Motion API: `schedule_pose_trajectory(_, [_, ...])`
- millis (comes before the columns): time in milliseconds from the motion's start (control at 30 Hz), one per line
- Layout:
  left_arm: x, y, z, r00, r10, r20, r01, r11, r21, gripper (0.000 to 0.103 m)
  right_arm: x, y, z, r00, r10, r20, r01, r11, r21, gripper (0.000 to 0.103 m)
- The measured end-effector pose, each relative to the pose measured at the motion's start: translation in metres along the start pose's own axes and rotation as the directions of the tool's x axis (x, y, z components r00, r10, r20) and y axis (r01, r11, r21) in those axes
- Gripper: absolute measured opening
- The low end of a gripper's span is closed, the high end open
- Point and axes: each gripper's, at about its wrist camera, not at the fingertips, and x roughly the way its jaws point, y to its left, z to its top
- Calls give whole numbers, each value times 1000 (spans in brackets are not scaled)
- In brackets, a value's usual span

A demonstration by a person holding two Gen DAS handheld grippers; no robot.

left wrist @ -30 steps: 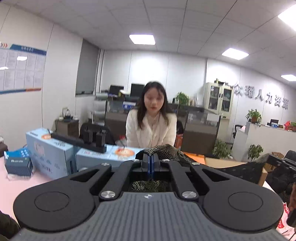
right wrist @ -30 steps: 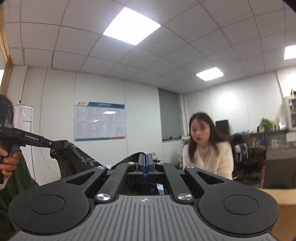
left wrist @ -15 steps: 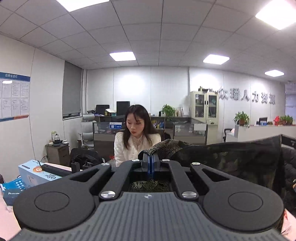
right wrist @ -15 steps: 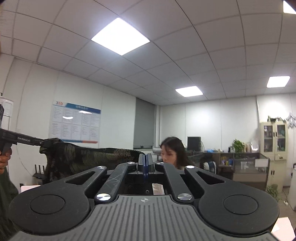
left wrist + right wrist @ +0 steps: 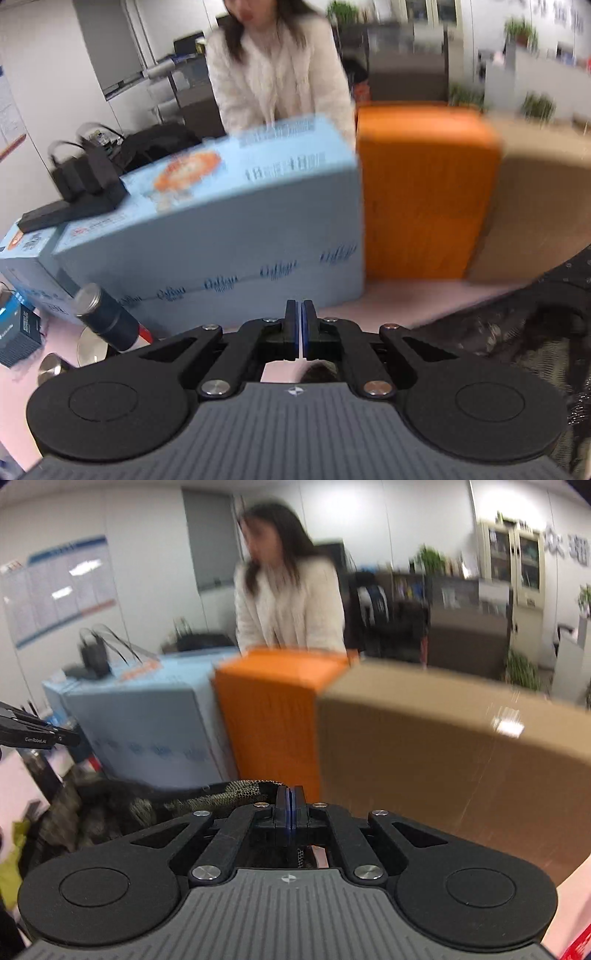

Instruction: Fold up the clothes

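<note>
Over the pink table (image 5: pixel 388 299), both claws (image 5: pixel 299 308) (image 5: pixel 290 794) pinch closed on dark garment (image 5: pixel 236 788).

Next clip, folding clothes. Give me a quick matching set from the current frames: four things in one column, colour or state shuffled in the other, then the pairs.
Things:
1. middle box
2. long box with print
3. right gripper
4. garment

Colour or state:
A. light blue
B. dark, net-like pattern
C. orange
D. jaws closed

Pairs: 1-C, 2-A, 3-D, 4-B
</note>
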Motion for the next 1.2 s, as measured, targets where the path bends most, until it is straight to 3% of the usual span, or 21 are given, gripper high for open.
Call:
schedule_pose_trajectory(67, [58,13,-5,996,-38,-84,37,999,-12,1,48,-9,-16,997,-37,-69,38,999,11,1])
schedule_pose_trajectory(167, [133,0,-14,982,-29,-184,32,999,16,1,70,-10,-35,993,-51,-106,51,999,6,1])
schedule_pose_trajectory(267, [166,-16,-28,968,-61,-243,75,996,45,1,92,-11,-53,987,-64,-144,65,998,2,3])
schedule_pose_trajectory(300, [168,-16,-34,966,-78,-248,94,994,50,1,100,-11,-60,985,-69,-157,70,998,0,9])
schedule_pose_trajectory(367, [166,-14,-46,966,-92,-243,113,991,75,1,114,-12,-72,980,-78,-182,79,997,-3,52])
schedule_pose_trajectory(433, [154,-2,-61,969,-111,-220,130,989,72,2,129,-13,-85,975,-87,-206,87,996,-7,68])
schedule_pose_trajectory(467, [152,6,-69,965,-150,-214,162,986,41,2,137,-14,-91,971,-91,-219,92,996,-9,71])
schedule_pose_trajectory(567, [144,21,-98,929,-295,-224,289,955,-63,2,159,-15,-110,961,-105,-255,105,994,-15,74])
schedule_pose_trajectory(667, [136,13,-117,964,-216,-152,219,976,3,5,164,6,-127,963,-106,-247,77,989,-125,74])
schedule_pose_trajectory(733, [141,6,-119,986,-150,-71,157,981,110,9,170,19,-132,972,-83,-220,36,977,-210,74])
schedule_pose_trajectory(767, [146,3,-119,988,-148,-38,153,975,161,11,173,23,-134,976,-65,-209,13,970,-243,74])
schedule_pose_trajectory(800, [152,1,-115,982,-185,-43,190,962,197,17,177,27,-135,979,-45,-200,-10,963,-269,74])
schedule_pose_trajectory(833, [162,-3,-110,964,-253,-83,266,939,217,23,187,27,-132,980,-16,-199,-38,964,-262,74])
schedule_pose_trajectory(900, [185,-8,-100,894,-414,-173,444,870,213,32,217,23,-123,975,35,-219,-92,963,-253,74])
schedule_pose_trajectory(933, [194,-10,-95,866,-459,-199,494,846,201,32,230,22,-118,973,43,-227,-104,959,-263,74])
schedule_pose_trajectory(967, [201,-11,-92,854,-479,-204,514,836,193,32,237,19,-114,970,43,-239,-108,957,-269,74])
schedule_pose_trajectory(1067, [212,-15,-79,880,-446,-161,474,845,247,35,260,7,-103,955,68,-289,-138,963,-231,74])
schedule_pose_trajectory(1100, [217,-17,-75,872,-459,-171,490,836,249,42,265,5,-101,951,89,-297,-157,964,-213,74])
schedule_pose_trajectory(1167, [227,-23,-69,803,-540,-253,590,782,203,54,275,5,-100,937,121,-329,-185,968,-168,74])
schedule_pose_trajectory(1200, [229,-26,-67,780,-563,-273,618,761,196,68,279,4,-99,928,136,-346,-197,969,-149,74])
